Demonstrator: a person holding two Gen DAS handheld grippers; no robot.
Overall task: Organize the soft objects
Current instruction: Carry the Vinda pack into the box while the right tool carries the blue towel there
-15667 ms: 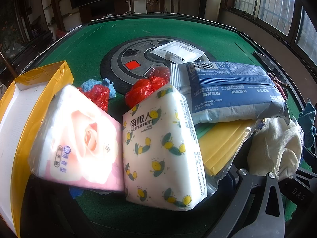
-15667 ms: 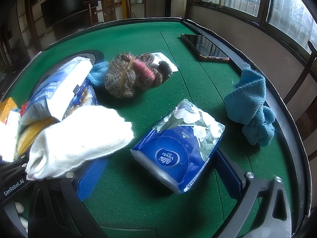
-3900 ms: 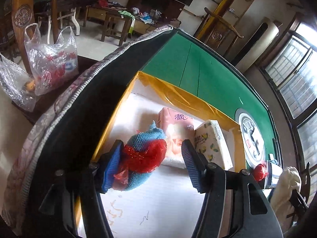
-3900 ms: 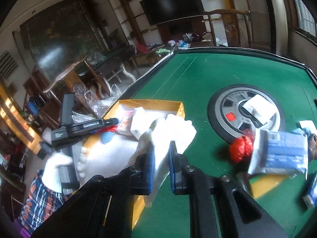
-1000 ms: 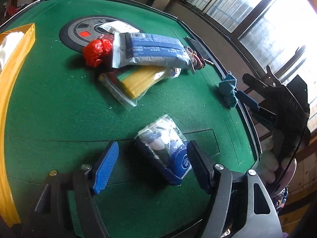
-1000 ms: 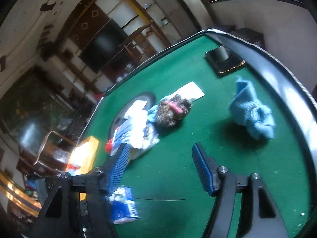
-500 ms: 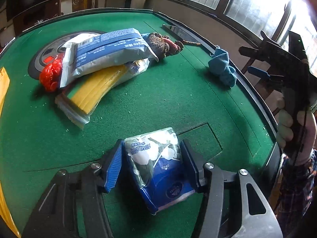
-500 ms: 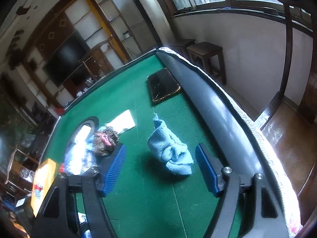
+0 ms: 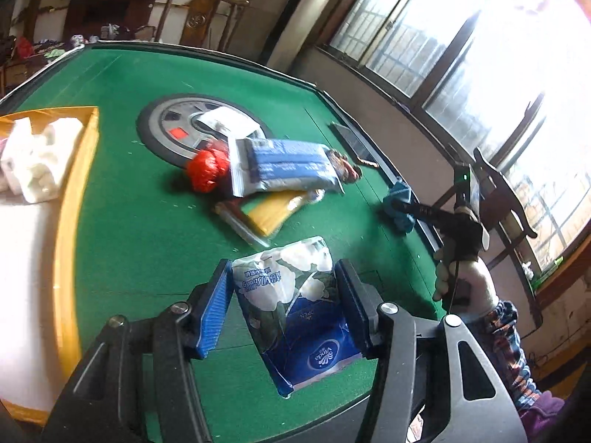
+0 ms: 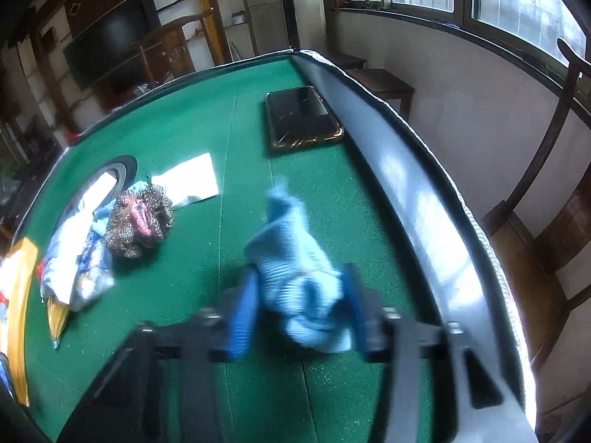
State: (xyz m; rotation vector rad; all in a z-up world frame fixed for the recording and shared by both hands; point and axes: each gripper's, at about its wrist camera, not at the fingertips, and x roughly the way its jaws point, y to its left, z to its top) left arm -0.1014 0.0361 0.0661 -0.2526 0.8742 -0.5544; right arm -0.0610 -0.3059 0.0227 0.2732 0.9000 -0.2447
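My left gripper is shut on a blue-and-white tissue pack and holds it tilted above the green table. A yellow-rimmed box at the left holds a white towel. In the right wrist view, my right gripper is closing on a light-blue knitted cloth near the table's padded rim. The cloth fills the gap and both pads touch it, though the picture is blurred. From the left wrist view, the right gripper sits on that cloth, held by a gloved hand.
Mid-table lie a red bag ball, a blue-white package and a yellow pack. A brown knitted bundle and white paper lie left of the cloth. A dark phone lies by the padded rim.
The left gripper closed on the tissue pack, lifted it and swung toward the yellow box. The right gripper came down over the blue cloth and its jaws narrowed onto it.
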